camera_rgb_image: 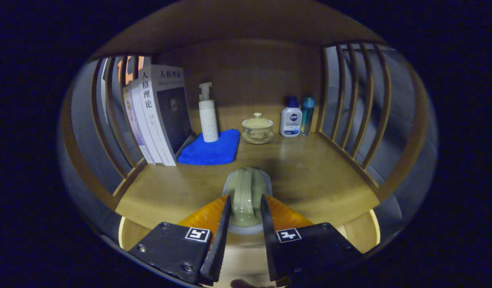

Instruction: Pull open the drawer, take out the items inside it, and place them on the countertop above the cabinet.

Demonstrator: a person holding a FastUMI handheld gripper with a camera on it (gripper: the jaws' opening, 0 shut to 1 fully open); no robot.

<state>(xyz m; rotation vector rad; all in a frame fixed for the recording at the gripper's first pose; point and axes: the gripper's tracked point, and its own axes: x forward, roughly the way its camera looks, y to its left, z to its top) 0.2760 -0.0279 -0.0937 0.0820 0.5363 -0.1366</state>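
A wooden countertop (309, 176) with slatted sides holds upright books (158, 116), a blue cloth (210, 150) under a white pump bottle (208, 116), and a lidded teacup (257, 127). The gripper (246, 210) pinches a pale green ceramic piece (246, 192) just above the countertop's front edge.

The gripper (246, 208) points level and forward, its fingers (224, 224) apparently clamped on something held between them.

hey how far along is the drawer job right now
Partway. The tool is shut on a pale green ceramic piece, held over the front of the wooden countertop, so one item looks taken out. Setting it down is left. The open drawer edge shows below; I cannot tell whether more is inside.
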